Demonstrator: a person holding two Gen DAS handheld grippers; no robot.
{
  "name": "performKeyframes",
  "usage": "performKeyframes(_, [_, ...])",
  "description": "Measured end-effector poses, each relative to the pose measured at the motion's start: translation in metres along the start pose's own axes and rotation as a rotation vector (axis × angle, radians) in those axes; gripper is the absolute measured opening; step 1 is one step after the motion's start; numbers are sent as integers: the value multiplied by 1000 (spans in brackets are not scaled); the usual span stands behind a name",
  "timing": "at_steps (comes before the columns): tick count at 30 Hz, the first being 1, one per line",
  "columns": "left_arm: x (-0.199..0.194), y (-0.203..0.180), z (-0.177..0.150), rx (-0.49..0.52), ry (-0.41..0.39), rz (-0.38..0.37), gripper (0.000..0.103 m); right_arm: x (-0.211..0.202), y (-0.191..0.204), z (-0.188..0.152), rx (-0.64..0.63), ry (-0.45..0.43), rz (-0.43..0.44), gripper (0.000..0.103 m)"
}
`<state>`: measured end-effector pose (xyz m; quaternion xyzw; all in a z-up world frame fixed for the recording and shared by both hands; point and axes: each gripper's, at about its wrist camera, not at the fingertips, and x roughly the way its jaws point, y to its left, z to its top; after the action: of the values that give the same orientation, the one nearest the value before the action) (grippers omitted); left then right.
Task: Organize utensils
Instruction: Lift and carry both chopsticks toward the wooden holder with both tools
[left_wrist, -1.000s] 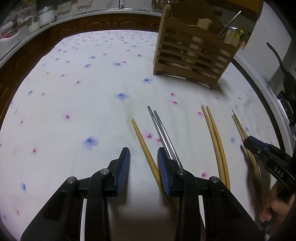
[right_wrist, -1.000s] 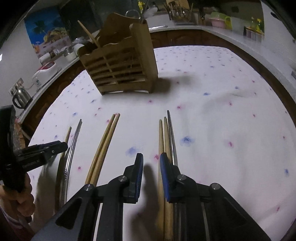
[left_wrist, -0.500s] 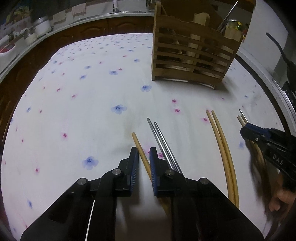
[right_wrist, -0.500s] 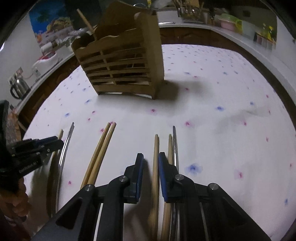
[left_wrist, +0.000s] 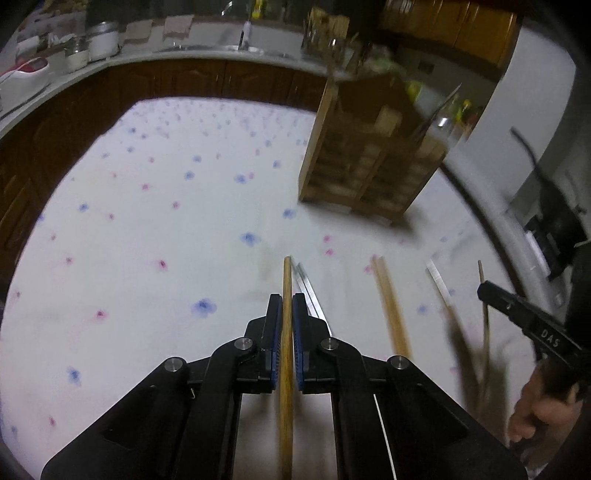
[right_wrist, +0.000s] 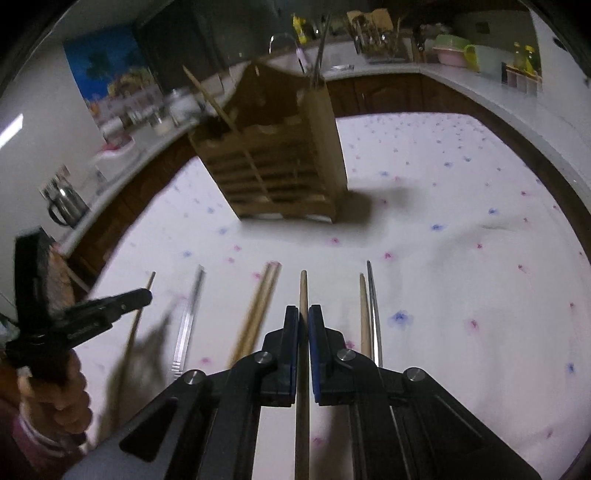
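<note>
Your left gripper (left_wrist: 287, 314) has just been closing and now it's clamped on a wooden chopstick (left_wrist: 286, 369), which runs straight down between the blue pads (left_wrist: 300, 332) and pokes out past their tips toward the wooden utensil holder (left_wrist: 365, 166). Same deal on the other side: your right gripper (right_wrist: 303, 325) has just been closing too and it's pinching a paler wooden chopstick (right_wrist: 303, 369), tip aimed at the holder.

The holder stands upright on the flowered tablecloth (left_wrist: 147, 221), well beyond both grippers, with a few utensils already sticking out of its top.

On the cloth, on the near side of the holder: a metal pair (left_wrist: 308, 288) just beside the left gripper's pads, a wooden pair (right_wrist: 258, 314) between your two grippers, and one more wooden stick (right_wrist: 365, 314) with a metal one (right_wrist: 373, 314) right next to the right gripper. It's all a bit motion-blurred, so I can't tell how far the gripped sticks are off the cloth.
</note>
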<state>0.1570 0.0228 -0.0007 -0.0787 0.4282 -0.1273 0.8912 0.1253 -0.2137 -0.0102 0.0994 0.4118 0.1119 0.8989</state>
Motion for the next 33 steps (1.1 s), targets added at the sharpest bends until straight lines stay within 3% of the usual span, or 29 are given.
performKeyframes(9, [-71,-9,24,-21,-157,-94,5,-77,16,27,-1,-203,37,6])
performKeyframes(14, [-97,-13,34,-12,-229,-110,5,-104,21,42,-8,-296,29,6])
performKeyframes(33, [-113,-11,50,-8,-296,-98,5,-108,19,59,-8,-336,19,6])
